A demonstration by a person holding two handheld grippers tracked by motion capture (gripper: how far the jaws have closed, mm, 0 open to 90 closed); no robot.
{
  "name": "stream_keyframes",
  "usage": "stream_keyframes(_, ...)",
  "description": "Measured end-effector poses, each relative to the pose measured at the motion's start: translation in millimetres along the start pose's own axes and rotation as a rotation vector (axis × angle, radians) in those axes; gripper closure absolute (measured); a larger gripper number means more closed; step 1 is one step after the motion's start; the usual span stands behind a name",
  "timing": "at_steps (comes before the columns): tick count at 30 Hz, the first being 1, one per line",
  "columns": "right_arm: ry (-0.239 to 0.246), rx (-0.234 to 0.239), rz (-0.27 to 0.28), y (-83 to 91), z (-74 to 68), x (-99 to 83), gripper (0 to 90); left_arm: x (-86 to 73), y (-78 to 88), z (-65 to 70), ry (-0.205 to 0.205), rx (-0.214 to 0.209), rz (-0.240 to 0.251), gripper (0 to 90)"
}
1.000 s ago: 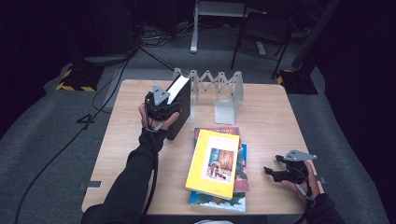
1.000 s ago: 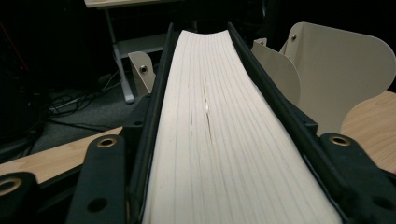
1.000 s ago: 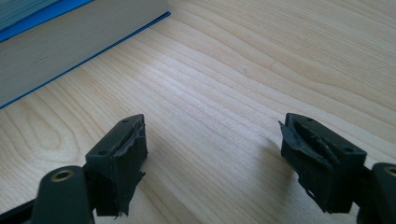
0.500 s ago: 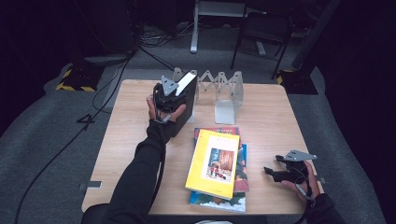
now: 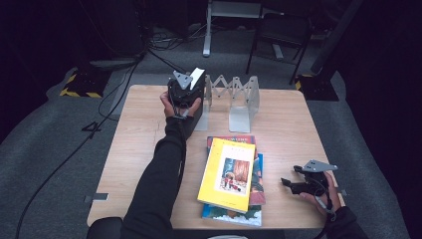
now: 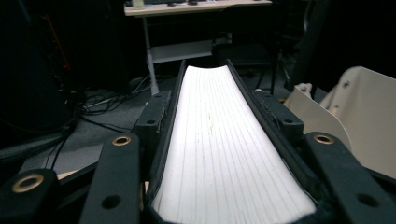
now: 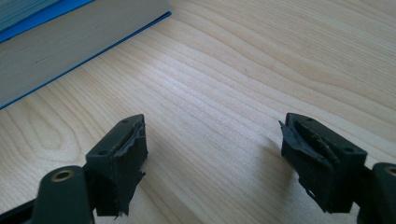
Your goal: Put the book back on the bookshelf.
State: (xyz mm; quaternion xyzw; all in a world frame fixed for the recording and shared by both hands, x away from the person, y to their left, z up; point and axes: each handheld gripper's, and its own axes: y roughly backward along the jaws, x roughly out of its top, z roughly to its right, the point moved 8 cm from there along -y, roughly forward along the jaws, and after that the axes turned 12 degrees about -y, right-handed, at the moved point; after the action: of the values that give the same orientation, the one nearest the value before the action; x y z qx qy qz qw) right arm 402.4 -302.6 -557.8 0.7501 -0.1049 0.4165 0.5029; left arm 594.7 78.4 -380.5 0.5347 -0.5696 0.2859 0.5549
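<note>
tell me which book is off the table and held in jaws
The black book, clamped page edges up in the left gripper beside the rack. The yellow book and those under it lie stacked flat on the table.

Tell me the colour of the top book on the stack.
Yellow, with a picture on its cover; top book shows best in the high view.

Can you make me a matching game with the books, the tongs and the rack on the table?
Things:
1. yellow book
2. black book
3. right tongs
4. grey rack

Where or how:
A. open, with nothing between them
B. squeezed in the left tongs
C. standing at the far side of the table
D. on top of the pile of books

Pairs: 1-D, 2-B, 3-A, 4-C
</note>
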Motion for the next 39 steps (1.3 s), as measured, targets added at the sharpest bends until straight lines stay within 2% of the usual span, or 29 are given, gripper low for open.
stream_keyframes(6,0.000,0.000,0.000,-0.1,-0.2,0.0,22.6,-2.7,-2.6,1.2,-0.001,0.012,-0.004,52.0)
stream_keyframes(10,0.001,0.000,-0.001,-0.1,-0.3,0.0,22.6,-6.9,2.2,0.3,0.014,0.028,0.000,51.6)
stream_keyframes(18,0.002,0.000,0.000,-0.2,-0.9,0.0,22.6,-17.0,11.7,1.8,0.013,0.026,0.018,50.5)
stream_keyframes(24,0.003,0.002,-0.001,-0.1,-1.1,-0.2,22.7,-22.1,15.6,4.5,0.001,0.023,0.038,49.4)
stream_keyframes(30,0.002,0.003,-0.001,-0.1,-1.3,-0.3,22.7,-22.5,17.6,5.7,-0.007,0.020,0.035,46.9)
stream_keyframes(35,0.003,0.004,-0.001,0.0,-1.4,-0.4,22.7,-23.2,25.0,3.6,-0.031,0.017,0.044,43.9)
stream_keyframes(39,0.003,0.004,-0.001,0.0,-1.4,-0.4,22.7,-25.1,34.0,4.2,-0.058,-0.013,0.040,41.9)
